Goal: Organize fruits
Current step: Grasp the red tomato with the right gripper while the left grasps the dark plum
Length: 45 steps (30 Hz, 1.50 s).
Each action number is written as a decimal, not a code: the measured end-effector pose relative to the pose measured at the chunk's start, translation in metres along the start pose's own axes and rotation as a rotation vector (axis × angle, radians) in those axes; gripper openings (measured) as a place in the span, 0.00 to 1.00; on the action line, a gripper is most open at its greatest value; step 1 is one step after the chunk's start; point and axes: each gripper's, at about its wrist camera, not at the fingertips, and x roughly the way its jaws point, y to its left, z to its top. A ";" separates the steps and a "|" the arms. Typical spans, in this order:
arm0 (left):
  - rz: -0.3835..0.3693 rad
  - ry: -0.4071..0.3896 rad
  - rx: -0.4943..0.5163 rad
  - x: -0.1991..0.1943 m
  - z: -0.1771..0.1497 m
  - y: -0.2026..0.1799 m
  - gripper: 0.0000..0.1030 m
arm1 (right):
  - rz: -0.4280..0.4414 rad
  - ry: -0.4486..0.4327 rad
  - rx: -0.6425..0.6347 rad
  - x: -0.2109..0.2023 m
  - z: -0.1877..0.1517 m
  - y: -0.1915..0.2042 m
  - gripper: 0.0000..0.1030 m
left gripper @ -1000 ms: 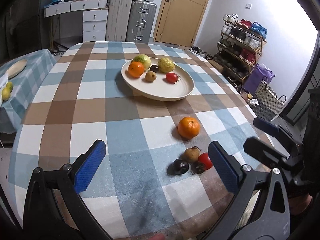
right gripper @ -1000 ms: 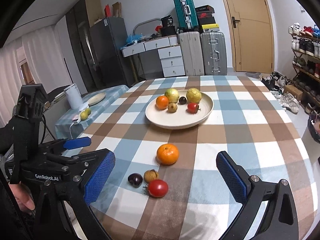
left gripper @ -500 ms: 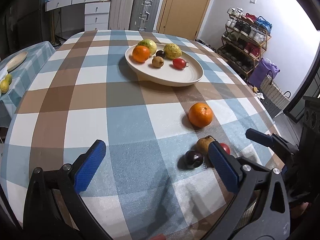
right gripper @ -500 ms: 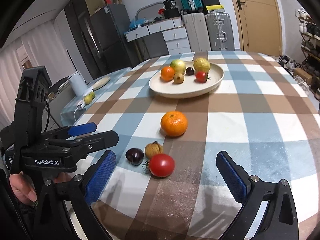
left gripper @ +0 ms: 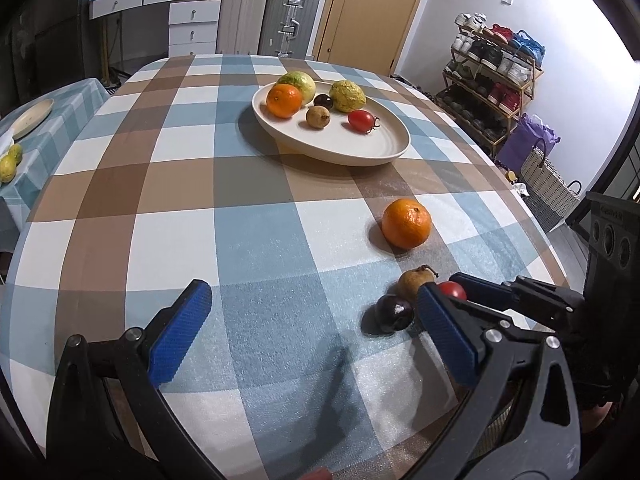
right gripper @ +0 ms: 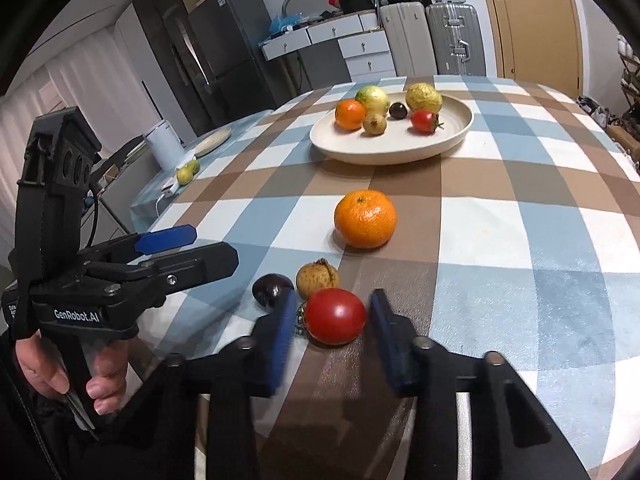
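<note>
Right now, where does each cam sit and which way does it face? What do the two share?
Left wrist: on the left gripper, angled down across the checked table toward the plate; its own open blue fingers show, right gripper entering at right.
Right wrist: on the right gripper, angled down at the tomato between its just-closing jaws, pads not clearly touching; left gripper and a hand at left.
Shared: plate, orange, tomato, door.

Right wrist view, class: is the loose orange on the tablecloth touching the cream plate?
No. The loose orange sits alone on the tablecloth, with bare checked cloth separating it from the cream plate.
</note>
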 end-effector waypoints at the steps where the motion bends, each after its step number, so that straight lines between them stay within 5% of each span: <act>1: -0.003 0.003 0.002 0.001 0.000 0.000 0.99 | 0.005 -0.001 -0.001 0.000 0.000 0.000 0.32; 29: -0.072 0.095 0.153 0.028 -0.009 -0.043 0.94 | 0.026 -0.125 0.073 -0.031 0.006 -0.040 0.31; 39: -0.108 0.099 0.138 0.028 -0.008 -0.038 0.59 | 0.027 -0.136 0.090 -0.034 0.002 -0.044 0.31; 44: -0.124 0.093 0.130 0.027 -0.009 -0.035 0.51 | 0.026 -0.137 0.087 -0.035 0.002 -0.042 0.31; 45: -0.129 0.095 0.128 0.027 -0.009 -0.034 0.42 | 0.024 -0.138 0.086 -0.035 0.002 -0.042 0.31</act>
